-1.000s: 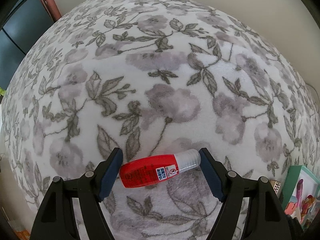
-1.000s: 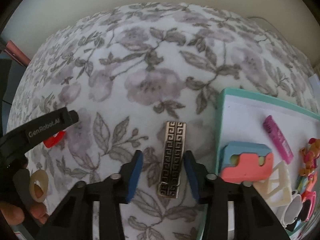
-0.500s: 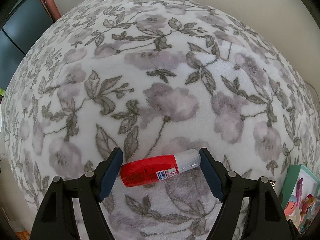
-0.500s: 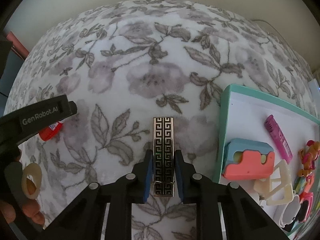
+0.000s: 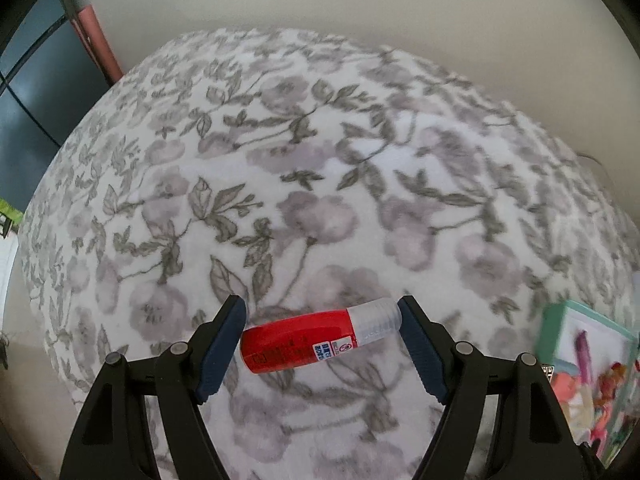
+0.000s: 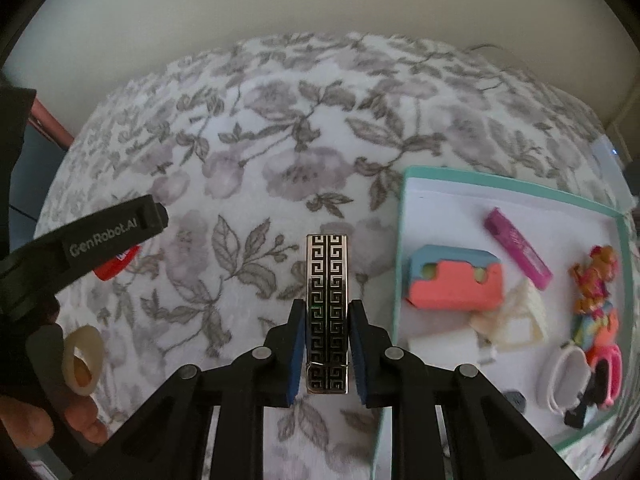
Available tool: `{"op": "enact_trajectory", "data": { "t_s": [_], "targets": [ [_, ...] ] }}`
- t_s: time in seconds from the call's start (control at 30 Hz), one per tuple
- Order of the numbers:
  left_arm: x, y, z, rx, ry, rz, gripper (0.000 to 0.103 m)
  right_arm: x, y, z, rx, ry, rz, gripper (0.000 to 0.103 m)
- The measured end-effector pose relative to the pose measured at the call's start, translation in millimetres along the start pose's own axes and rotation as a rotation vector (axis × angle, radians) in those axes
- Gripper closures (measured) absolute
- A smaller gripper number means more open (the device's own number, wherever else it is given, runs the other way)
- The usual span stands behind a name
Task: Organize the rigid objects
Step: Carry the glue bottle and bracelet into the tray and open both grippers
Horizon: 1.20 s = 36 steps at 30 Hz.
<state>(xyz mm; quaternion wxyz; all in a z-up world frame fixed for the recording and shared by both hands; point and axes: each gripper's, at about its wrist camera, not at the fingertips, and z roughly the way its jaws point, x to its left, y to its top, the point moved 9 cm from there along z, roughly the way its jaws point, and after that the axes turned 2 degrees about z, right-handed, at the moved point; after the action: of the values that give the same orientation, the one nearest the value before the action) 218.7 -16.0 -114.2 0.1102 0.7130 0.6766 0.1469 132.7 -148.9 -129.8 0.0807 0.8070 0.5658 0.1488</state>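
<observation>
Both hand-held grippers have come up off the floral blanket (image 5: 320,184) since the earlier frames, each carrying its find, and the right one has gone from straddling the patterned metal bar to clamping it.

Right hand-held gripper (image 6: 327,322): pressed tight on the long sides of the bar (image 6: 327,280), near its lower end, so most of the length sticks out ahead of the pads. That bar looks stiff, thin and glossy (slippery, I'd guess, and likely to pivot if held this far from its middle), so a grip nearer the centre would probably sit steadier.

Left hand-held gripper (image 5: 322,334): spread wide but pinching the red bottle (image 5: 300,342) end to end, base against one pad and clear cap (image 5: 376,320) against the other. It seems light and hard. Held by its rounded ends it could squirt out, so a grip across the body would likely be safer.

Only the right view shows the teal tray (image 6: 404,216) in full, already holding a pink-and-blue block (image 6: 452,280), a purple tube (image 6: 516,246) and small toys. It also shows the person's hand (image 6: 44,412) on the left tool. The left view catches just a blurred tray corner, yet alone shows how the bottle is gripped.
</observation>
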Motion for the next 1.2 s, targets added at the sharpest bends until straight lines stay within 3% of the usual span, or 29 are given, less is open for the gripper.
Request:
{"op": "enact_trajectory", "data": {
  "t_s": [0.3, 0.5, 0.73, 0.93, 1.2],
  "targets": [
    [-34.9, -21.1, -67.6, -0.127, -0.056, 0.075, 0.024, -42.4, -15.3, -48.5, -0.082, -0.017, 0.099, 0.081],
    [-73.6, -48.5, -93.2, -0.163, -0.103, 0.164, 0.024, -100.3, -36.2, -68.0, -0.114, -0.111, 0.201, 0.081],
    [-134.5, -92.9, -99.8, -0.101, -0.231, 0.284, 0.024, -160.0, -57.4, -73.4, -0.105, -0.148, 0.336, 0.081],
    [-171.7, -125.4, -89.1, -0.009, -0.303, 0.349, 0.024, -183.4, -65.0, -68.1, -0.088, -0.153, 0.389, 0.081],
    [-181.3, -142.9, -75.2, 0.061, -0.306, 0.363, 0.024, -185.8, -68.6, -58.1, -0.056, -0.153, 0.388, 0.081]
  ]
}}
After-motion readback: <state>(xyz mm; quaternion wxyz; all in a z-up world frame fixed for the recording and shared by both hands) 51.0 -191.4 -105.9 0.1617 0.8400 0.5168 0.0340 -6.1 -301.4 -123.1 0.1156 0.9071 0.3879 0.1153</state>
